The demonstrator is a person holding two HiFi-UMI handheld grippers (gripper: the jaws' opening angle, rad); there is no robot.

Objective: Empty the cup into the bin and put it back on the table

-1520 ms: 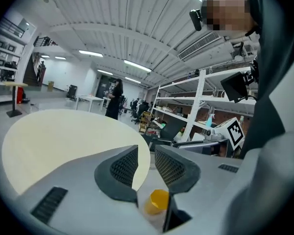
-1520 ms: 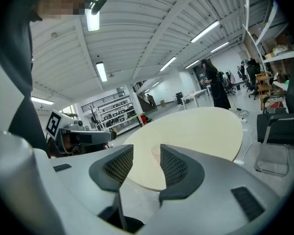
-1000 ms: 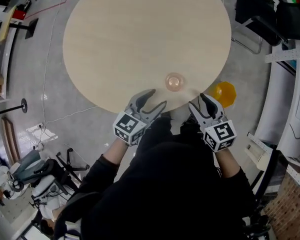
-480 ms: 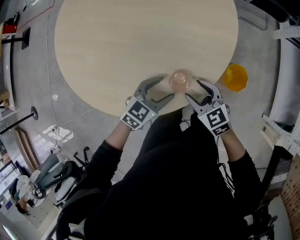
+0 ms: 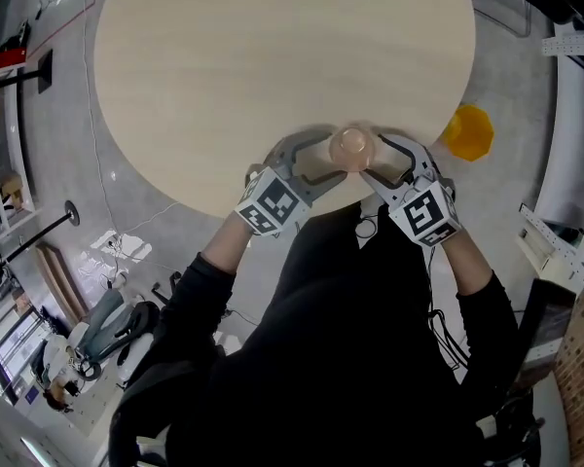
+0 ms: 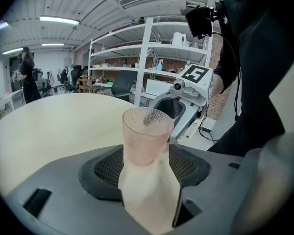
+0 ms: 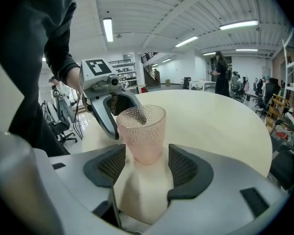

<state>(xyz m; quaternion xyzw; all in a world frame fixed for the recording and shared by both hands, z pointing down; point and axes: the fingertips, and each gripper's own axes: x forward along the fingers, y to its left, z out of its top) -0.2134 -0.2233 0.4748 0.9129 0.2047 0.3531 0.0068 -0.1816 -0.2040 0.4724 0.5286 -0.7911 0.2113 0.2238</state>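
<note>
As my left gripper and right gripper have just spread their jaws around the untouched twelve-o'clock cup, nothing is done yet.

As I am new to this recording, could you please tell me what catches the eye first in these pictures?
A pink dimpled cup stands upright close to the near edge of the round pale table. The left tongs and right tongs flank it from either side; their jaws have just been opening, and the cup sits between each pair's pads, ungripped. A yellow bin stands on the floor past the table's right edge.
</note>
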